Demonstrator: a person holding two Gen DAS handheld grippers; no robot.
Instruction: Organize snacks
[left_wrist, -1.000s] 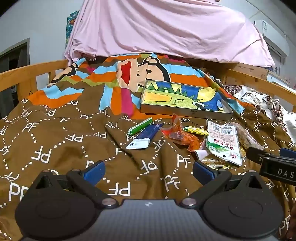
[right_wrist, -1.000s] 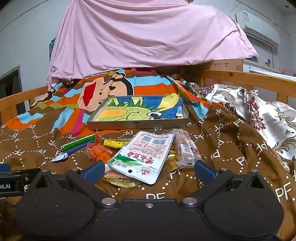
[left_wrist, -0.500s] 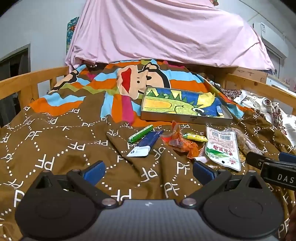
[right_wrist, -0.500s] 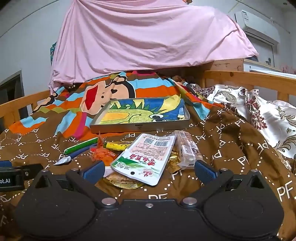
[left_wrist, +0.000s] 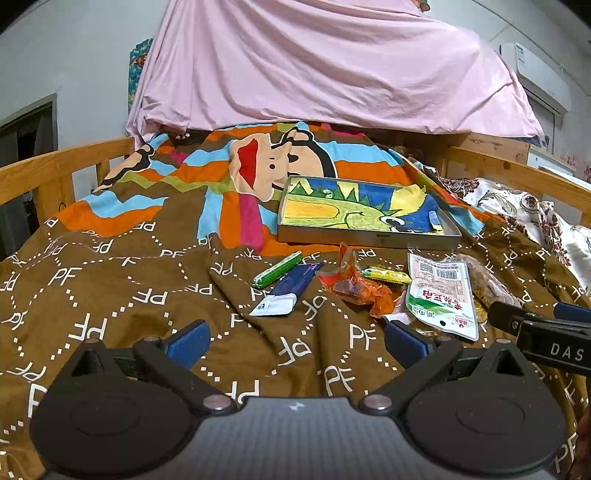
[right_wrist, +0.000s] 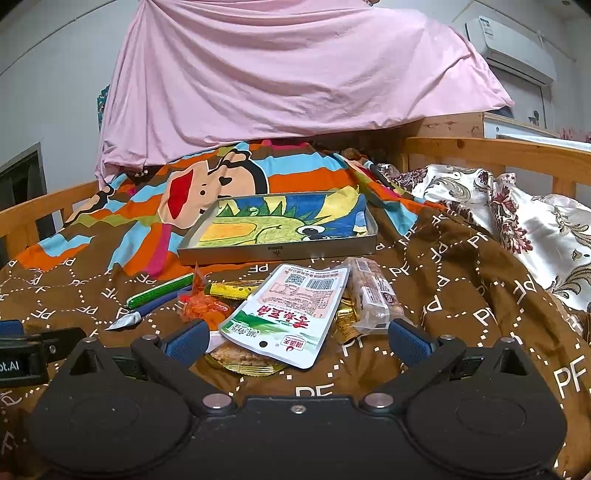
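Both my left claw (left_wrist: 295, 338) and right claw (right_wrist: 297, 338) gape empty; I'd pinch the green-white pouch (right_wrist: 286, 314) by its near edge (slippery film), then carry it to the tray (right_wrist: 277, 253).

Dim indoor light, sharp, fisheye-warped edges

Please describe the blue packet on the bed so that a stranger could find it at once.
Start at the flat tray with the dinosaur picture on the brown blanket. In front of its left end lies a green stick, and the blue packet lies right beside it. It alone is dark blue with a white end.
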